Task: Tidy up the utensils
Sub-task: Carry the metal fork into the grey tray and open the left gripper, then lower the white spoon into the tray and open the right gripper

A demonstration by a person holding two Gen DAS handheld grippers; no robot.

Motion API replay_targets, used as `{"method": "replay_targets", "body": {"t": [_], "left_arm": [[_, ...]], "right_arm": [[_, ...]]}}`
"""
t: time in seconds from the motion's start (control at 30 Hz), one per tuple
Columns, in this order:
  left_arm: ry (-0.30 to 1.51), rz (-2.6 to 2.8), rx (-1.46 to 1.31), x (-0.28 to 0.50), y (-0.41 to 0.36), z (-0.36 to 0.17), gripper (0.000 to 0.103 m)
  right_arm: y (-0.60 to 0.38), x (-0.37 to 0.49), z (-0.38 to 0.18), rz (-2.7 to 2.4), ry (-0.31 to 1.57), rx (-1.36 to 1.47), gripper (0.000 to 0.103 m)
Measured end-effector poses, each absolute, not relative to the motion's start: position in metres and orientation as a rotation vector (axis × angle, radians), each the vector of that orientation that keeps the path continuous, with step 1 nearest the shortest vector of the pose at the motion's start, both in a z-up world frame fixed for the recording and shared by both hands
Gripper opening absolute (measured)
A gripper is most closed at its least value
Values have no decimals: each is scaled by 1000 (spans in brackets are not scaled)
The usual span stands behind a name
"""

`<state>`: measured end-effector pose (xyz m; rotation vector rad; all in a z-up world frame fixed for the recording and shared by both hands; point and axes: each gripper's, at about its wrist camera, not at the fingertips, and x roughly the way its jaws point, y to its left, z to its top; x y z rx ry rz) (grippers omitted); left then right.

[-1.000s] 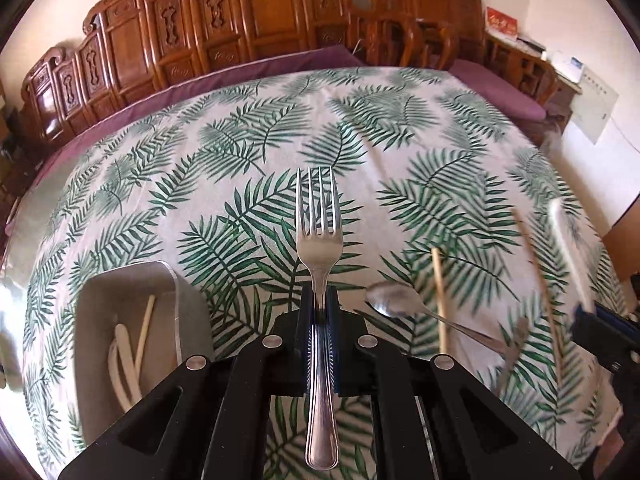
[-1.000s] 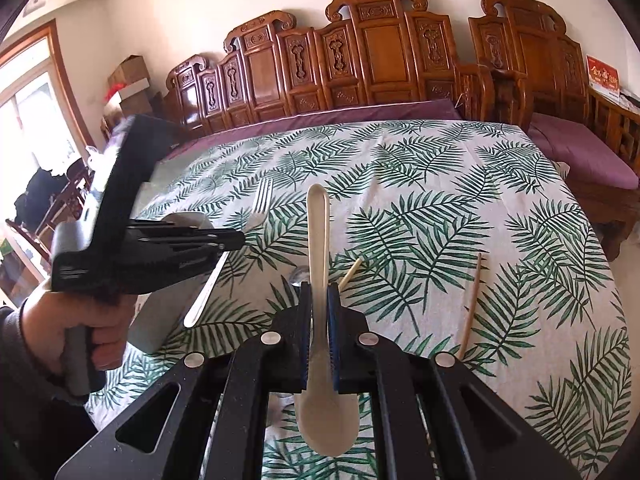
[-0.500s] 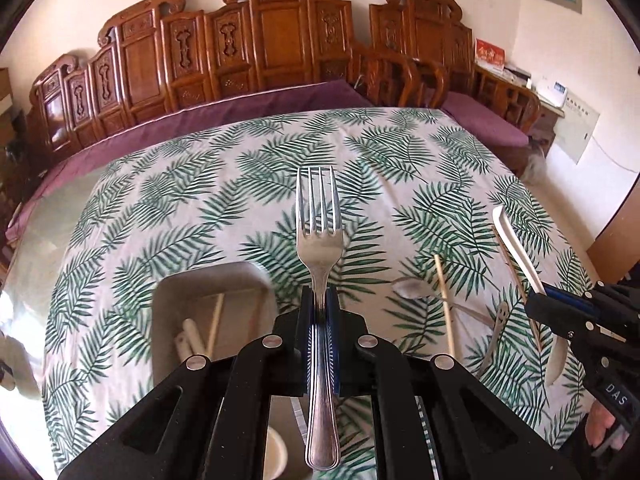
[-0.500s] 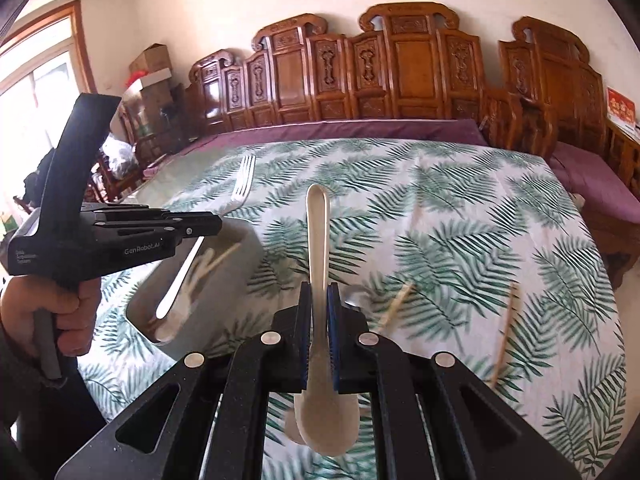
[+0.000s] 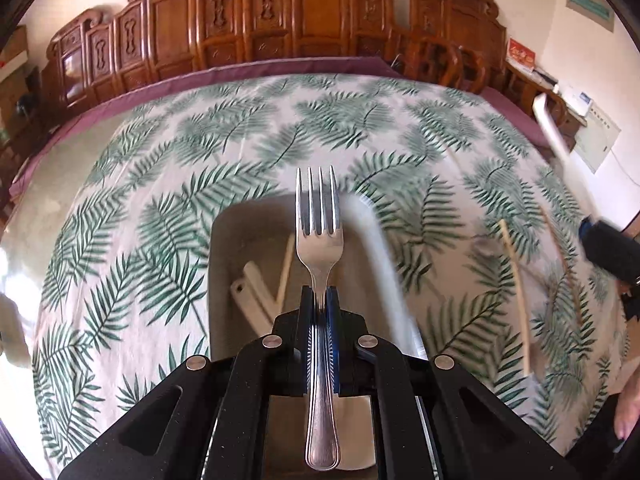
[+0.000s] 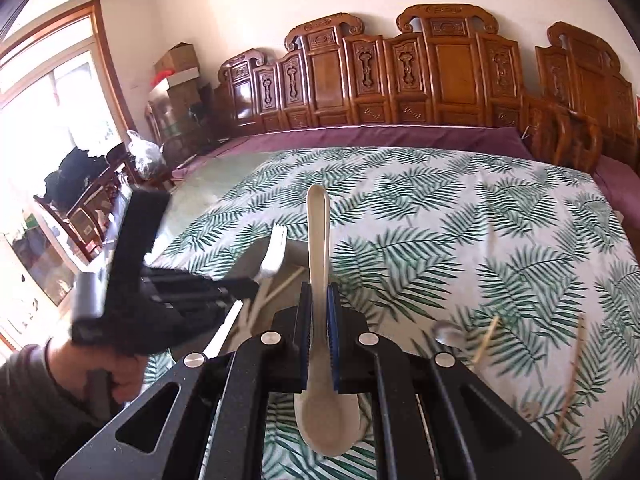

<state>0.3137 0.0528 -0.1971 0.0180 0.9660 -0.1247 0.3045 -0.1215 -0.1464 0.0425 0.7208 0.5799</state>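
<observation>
Over the grey tray point(image 5: 224, 240) on the leaf-print tablecloth point(image 5: 200, 152), the left gripper point(image 5: 320, 300) hangs with its jaws clamped tight on the neck of a steel fork point(image 5: 319, 236). The fork's long axis runs straight out along the fingers, tines forward and away from the person, handle end trailing back under the camera. The tray lies directly below and slightly ahead of that claw, its length running the same way as the fork, so lowering and letting go looks like all the drop should need. Inside the tray I can make out a couple of pale utensils point(image 5: 256, 292) lying at a slant; I can't say exactly what they are.

The right gripper point(image 6: 319, 300) sits off to the right of the tray, jaws pinched on the handle of a cream plastic spoon point(image 6: 320, 420), bowl toward the camera, handle pointing forward. From its side the left gripper point(image 6: 168, 292) appears nearer the tray, the fork point(image 6: 274, 254) poised above the tray point(image 6: 250, 260).

A metal spoon point(image 6: 448, 332) and wooden chopsticks point(image 6: 486, 340) remain on the cloth to the right, nearer the right hand; the motion blur makes their exact lie uncertain.
</observation>
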Motion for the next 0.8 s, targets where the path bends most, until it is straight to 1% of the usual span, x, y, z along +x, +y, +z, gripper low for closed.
{"method": "replay_targets", "body": {"t": [0.2, 0.4, 0.73, 0.8], "left_arm": [[1018, -110, -7, 317, 65, -216, 6], [1046, -123, -47, 317, 71, -221, 6], [949, -130, -89, 307, 89, -187, 6], [925, -122, -89, 304, 94, -180, 9]], "right_arm": [[-97, 305, -148, 593, 728, 34, 9], [-85, 309, -154, 600, 751, 49, 9], [-62, 314, -161, 617, 771, 75, 9], [-55, 316, -164, 623, 776, 83, 9]]}}
